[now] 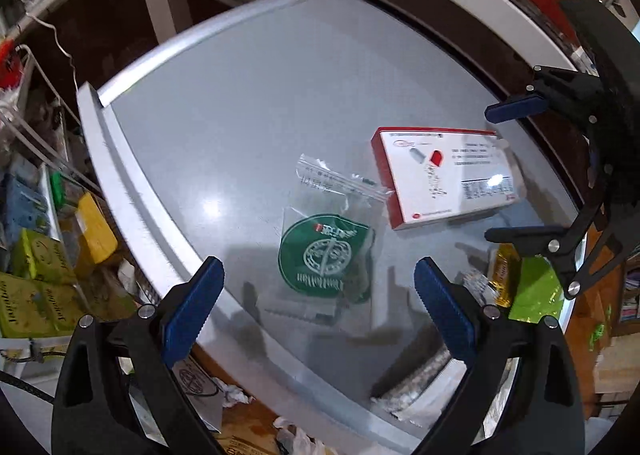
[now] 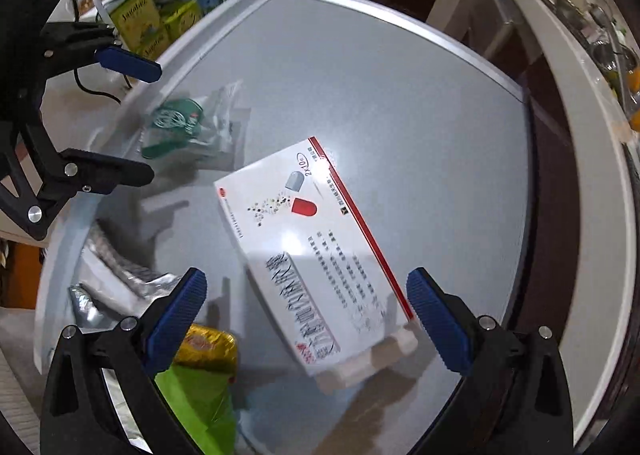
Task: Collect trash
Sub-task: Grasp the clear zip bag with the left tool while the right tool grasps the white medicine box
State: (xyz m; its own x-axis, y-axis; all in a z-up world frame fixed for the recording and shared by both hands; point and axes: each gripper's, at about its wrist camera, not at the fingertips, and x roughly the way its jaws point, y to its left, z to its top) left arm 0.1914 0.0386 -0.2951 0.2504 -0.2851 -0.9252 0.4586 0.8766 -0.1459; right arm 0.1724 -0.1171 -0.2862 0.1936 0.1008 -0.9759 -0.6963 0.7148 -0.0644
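Observation:
A clear zip bag with a green round patch point(image 1: 325, 251) lies on the grey tabletop point(image 1: 260, 95). My left gripper point(image 1: 320, 295) hangs open and empty just above it. A white and red medicine box point(image 2: 316, 251) lies flat to the right; my right gripper point(image 2: 306, 319) is open over its near end. The box point(image 1: 444, 175) and the right gripper point(image 1: 504, 171) also show in the left wrist view, the bag point(image 2: 180, 127) and the left gripper point(image 2: 140, 123) in the right wrist view. A gold and green wrapper point(image 2: 204, 371) and silver foil packets point(image 2: 120, 267) lie at the near edge.
The table has a raised white rim point(image 1: 120, 183). Beside it a wire rack holds yellow-green boxes point(image 1: 36, 279). A white shelf point(image 2: 580, 135) runs along the far side. Crumpled paper point(image 1: 236, 395) lies on the floor below.

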